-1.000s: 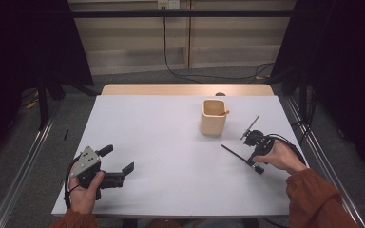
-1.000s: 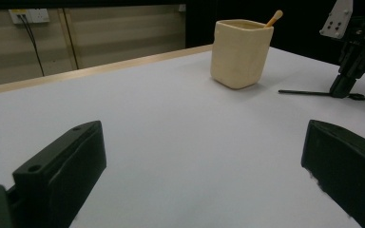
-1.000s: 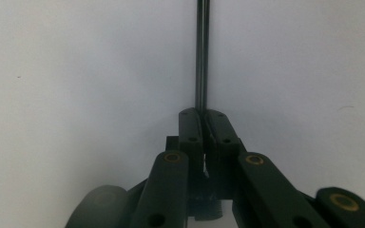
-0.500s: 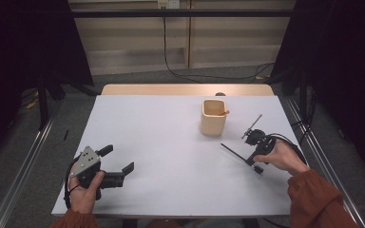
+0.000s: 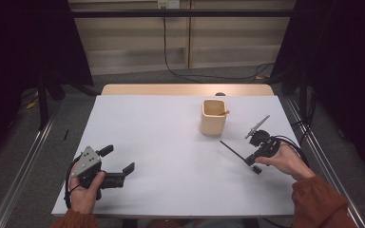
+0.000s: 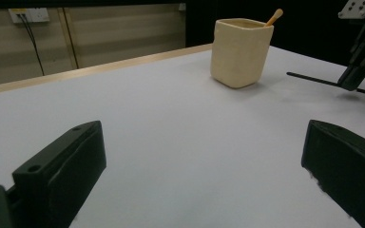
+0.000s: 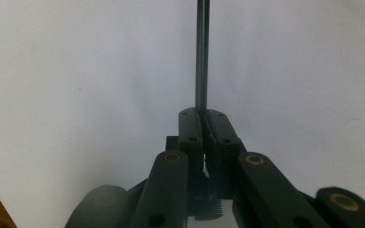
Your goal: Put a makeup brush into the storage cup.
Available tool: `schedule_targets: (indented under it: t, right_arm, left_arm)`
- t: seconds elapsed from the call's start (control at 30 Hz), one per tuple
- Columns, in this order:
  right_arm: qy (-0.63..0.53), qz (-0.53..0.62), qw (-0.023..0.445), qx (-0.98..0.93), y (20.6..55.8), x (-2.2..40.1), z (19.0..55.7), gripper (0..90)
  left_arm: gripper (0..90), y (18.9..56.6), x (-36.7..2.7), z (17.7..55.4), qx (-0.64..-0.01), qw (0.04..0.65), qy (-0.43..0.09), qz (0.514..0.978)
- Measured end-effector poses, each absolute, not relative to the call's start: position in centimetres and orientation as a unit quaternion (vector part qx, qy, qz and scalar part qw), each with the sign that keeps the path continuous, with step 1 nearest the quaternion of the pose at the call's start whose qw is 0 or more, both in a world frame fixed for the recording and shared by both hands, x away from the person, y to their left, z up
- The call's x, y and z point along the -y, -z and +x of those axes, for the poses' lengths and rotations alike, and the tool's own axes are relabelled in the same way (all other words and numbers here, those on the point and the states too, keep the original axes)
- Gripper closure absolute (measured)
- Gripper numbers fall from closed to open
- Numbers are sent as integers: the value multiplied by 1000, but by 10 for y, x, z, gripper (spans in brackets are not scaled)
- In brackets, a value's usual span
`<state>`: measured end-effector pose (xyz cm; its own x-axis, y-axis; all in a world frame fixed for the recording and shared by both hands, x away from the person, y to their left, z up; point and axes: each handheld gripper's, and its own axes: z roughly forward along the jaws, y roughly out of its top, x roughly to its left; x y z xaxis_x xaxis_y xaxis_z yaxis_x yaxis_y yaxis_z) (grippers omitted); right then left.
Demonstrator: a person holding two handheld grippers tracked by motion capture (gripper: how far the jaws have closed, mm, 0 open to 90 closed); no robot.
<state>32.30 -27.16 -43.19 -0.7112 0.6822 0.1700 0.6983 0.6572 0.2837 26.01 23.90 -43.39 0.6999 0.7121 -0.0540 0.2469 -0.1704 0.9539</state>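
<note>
A: What's in hand right now?

B: The right hand-held gripper (image 5: 256, 145) has its jaws clamped on a thin black stick (image 5: 231, 150), held low over the right side of the white tabletop (image 5: 161, 142). In the right gripper view the stick (image 7: 201, 57) runs straight out from between the closed jaws.

A: And the cup?

B: The cream cup (image 5: 214, 116) stands just far-left of that gripper, with a wooden stick (image 5: 224, 112) already leaning inside it. So I'd judge this the carrying step: the black stick is picked up but not yet in the cup.

A: The other hand?

B: The left hand-held gripper (image 5: 119, 166) sits at the near left, jaws spread wide, gripping nothing, well apart from the cup.

A: Next move?

B: Probably lift, tip the stick toward upright, bring its end over the cup's mouth, then release. The stick is long, so its free end needs watching near the rim.
</note>
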Motion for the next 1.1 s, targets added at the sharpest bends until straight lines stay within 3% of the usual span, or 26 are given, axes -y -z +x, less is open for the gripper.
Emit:
schedule_targets:
  t: [1.1]
  right_arm:
    - [373, -356, -42, 856, 413, 292, 295, 861]
  left_arm:
    - [10, 434, -240, 260, -329, 555, -209, 735]
